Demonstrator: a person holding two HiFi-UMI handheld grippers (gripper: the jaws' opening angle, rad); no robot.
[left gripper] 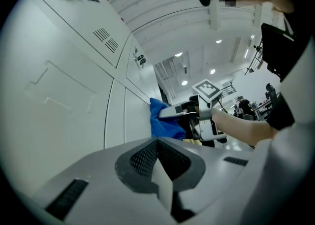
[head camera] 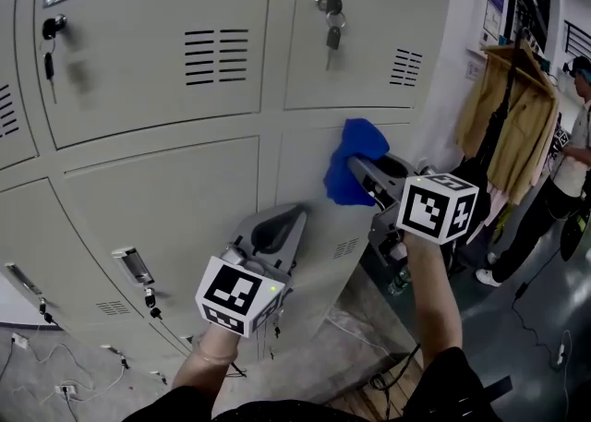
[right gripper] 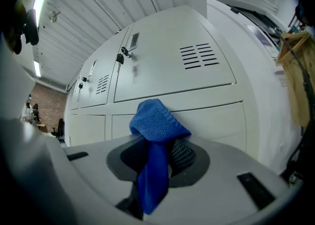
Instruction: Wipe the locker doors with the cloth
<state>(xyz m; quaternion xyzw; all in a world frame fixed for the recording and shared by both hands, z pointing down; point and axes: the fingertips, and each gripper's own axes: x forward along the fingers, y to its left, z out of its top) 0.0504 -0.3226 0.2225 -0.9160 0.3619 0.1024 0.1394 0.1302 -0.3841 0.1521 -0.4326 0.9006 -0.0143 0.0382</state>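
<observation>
Cloth (head camera: pixel 358 140) in right tool (head camera: pixel 360 173)

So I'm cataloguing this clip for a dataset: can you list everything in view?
locker doors: several, pale grey, filling the wall ahead
keys: at least three sets, dark, hanging from door locks
cloth: one, blue, at a lower door on the right
coats: a few, tan, on a rack at far right
bystander: one, dark trousers, right edge
cables: several, white, on the floor at lower left
left gripper: one, grey, jaws together and empty, near a lower door
right gripper: one, grey, shut on the cloth
</observation>
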